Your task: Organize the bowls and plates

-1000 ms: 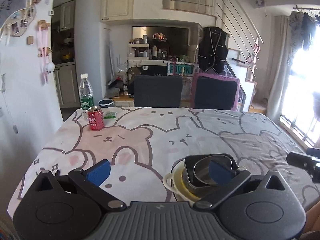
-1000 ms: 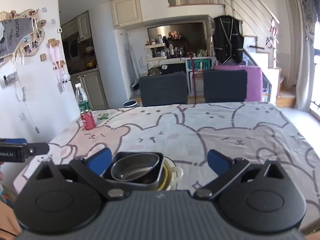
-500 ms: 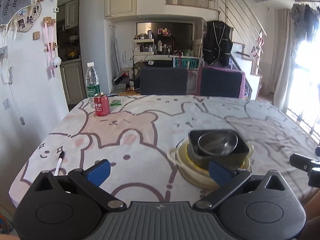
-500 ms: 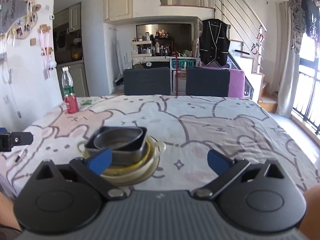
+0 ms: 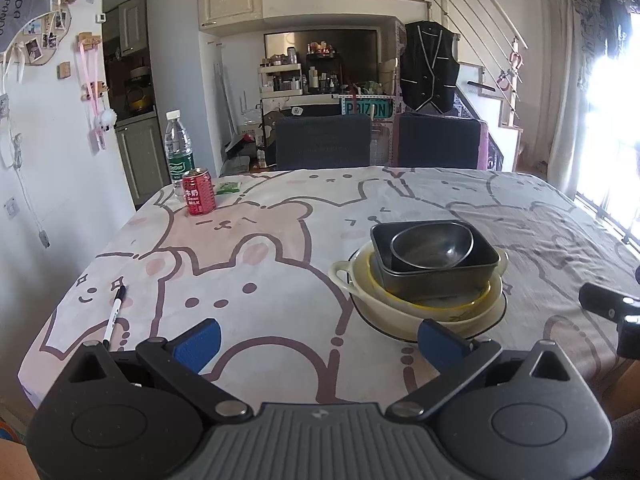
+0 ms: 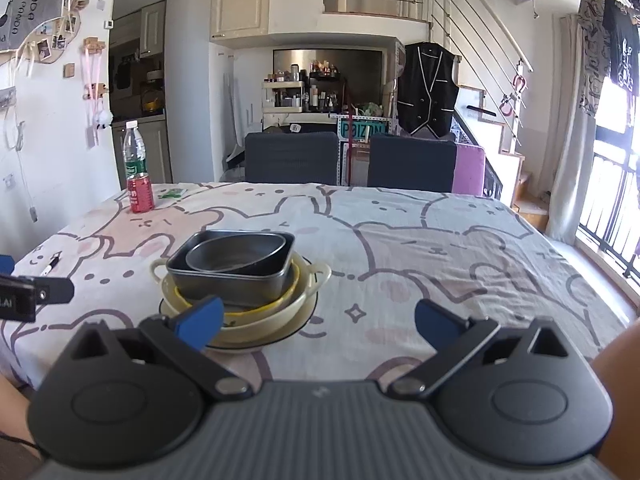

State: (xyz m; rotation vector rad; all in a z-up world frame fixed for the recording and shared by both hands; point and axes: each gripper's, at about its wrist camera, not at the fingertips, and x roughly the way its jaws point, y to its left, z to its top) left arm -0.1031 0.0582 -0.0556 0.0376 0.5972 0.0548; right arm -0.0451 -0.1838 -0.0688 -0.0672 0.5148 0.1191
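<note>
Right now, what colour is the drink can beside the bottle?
Red drink can, clearest in the left wrist view.

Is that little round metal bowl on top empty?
Empty: the round metal bowl shows only its bare shiny inside, nested in the dark rectangular pan.

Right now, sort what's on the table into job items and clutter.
Job items: round metal bowl, dark rectangular pan, cream handled dish, plate underneath.
Clutter: red can, water bottle, green packet, pen.
</note>
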